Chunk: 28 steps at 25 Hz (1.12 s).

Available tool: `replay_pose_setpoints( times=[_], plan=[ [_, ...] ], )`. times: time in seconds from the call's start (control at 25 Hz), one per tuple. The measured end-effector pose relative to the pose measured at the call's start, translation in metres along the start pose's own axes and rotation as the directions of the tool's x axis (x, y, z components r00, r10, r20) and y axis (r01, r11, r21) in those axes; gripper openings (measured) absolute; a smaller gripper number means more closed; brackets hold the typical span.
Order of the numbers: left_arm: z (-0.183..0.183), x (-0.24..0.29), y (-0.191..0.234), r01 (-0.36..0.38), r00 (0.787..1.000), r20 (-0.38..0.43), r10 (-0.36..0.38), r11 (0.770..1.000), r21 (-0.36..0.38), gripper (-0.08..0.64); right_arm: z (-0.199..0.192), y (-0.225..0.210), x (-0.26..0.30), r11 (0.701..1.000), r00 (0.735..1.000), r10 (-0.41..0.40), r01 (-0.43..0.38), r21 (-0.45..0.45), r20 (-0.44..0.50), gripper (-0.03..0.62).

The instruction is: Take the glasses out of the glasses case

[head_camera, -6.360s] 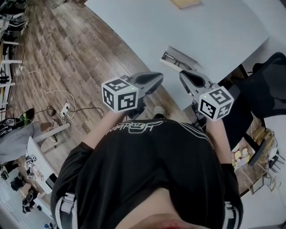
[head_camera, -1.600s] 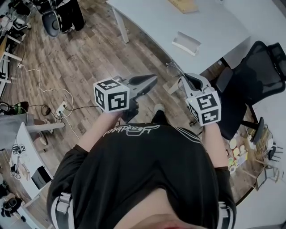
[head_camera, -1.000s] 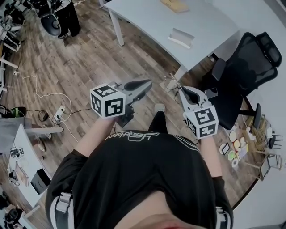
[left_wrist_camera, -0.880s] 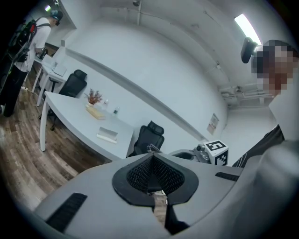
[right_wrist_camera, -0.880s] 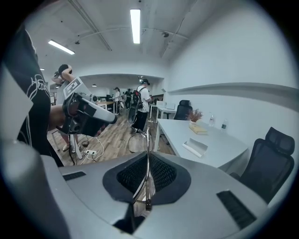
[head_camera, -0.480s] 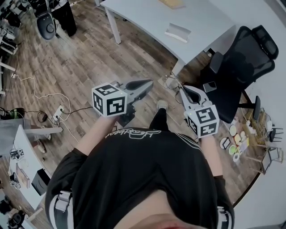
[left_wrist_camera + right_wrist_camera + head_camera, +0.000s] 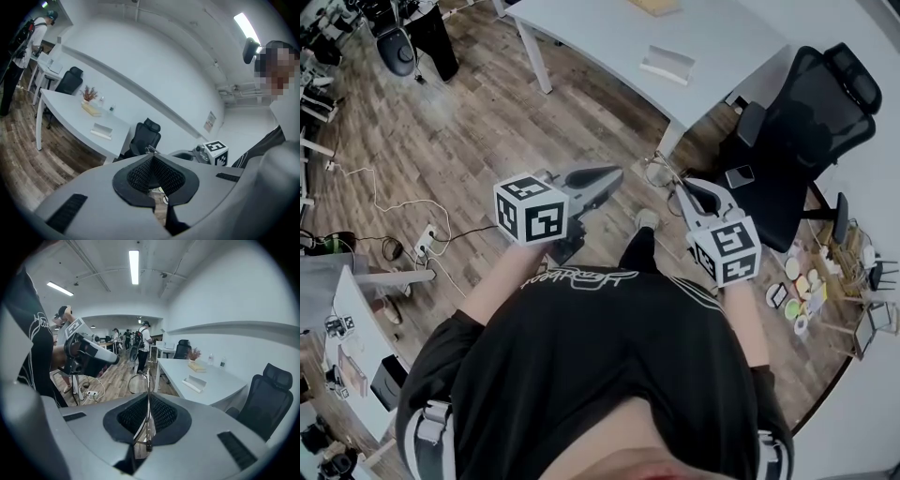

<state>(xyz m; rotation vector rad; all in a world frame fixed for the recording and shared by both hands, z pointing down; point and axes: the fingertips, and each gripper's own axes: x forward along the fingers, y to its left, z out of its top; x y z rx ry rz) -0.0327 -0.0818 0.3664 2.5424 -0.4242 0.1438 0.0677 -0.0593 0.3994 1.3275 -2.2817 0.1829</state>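
My right gripper (image 7: pixel 682 187) is shut on a thin wire-framed pair of glasses (image 7: pixel 660 170), held in the air over the wooden floor. In the right gripper view the glasses (image 7: pixel 148 401) stand edge-on between the pads, one lens loop (image 7: pixel 136 382) sticking out past the jaws. The open pale glasses case (image 7: pixel 667 65) lies far off on the grey table (image 7: pixel 600 33); it also shows in both gripper views (image 7: pixel 194 382) (image 7: pixel 102 131). My left gripper (image 7: pixel 616 175) is level beside the right one, its pads (image 7: pixel 146 174) together with nothing between them.
A black office chair (image 7: pixel 797 117) stands at the table's right end. Cables and a power strip (image 7: pixel 431 242) lie on the floor at left; small round items (image 7: pixel 799 289) lie at right. A wooden box (image 7: pixel 656 5) sits on the table. Several people (image 7: pixel 140 341) stand far back.
Earlier both grippers were at the case on the table's edge. Since then I have backed away: the table and case have receded up the picture, the glasses staying in my right gripper.
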Motion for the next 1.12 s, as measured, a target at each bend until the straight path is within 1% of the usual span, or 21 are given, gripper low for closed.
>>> replay_pose_setpoints(
  times=[0.4,1.12],
  plan=[
    [-0.007,0.001,-0.008,0.014,1.0,-0.012,-0.014,1.0,0.009,0.008,0.0,0.002,-0.007,1.0,1.0,-0.018,0.017,0.009,0.02,0.021],
    [-0.013,0.015,-0.015,0.034,0.999,-0.034,-0.034,0.999,0.005,0.008,-0.007,-0.002,-0.014,0.999,1.0,-0.022,0.022,0.029,0.016,0.021]
  ],
)
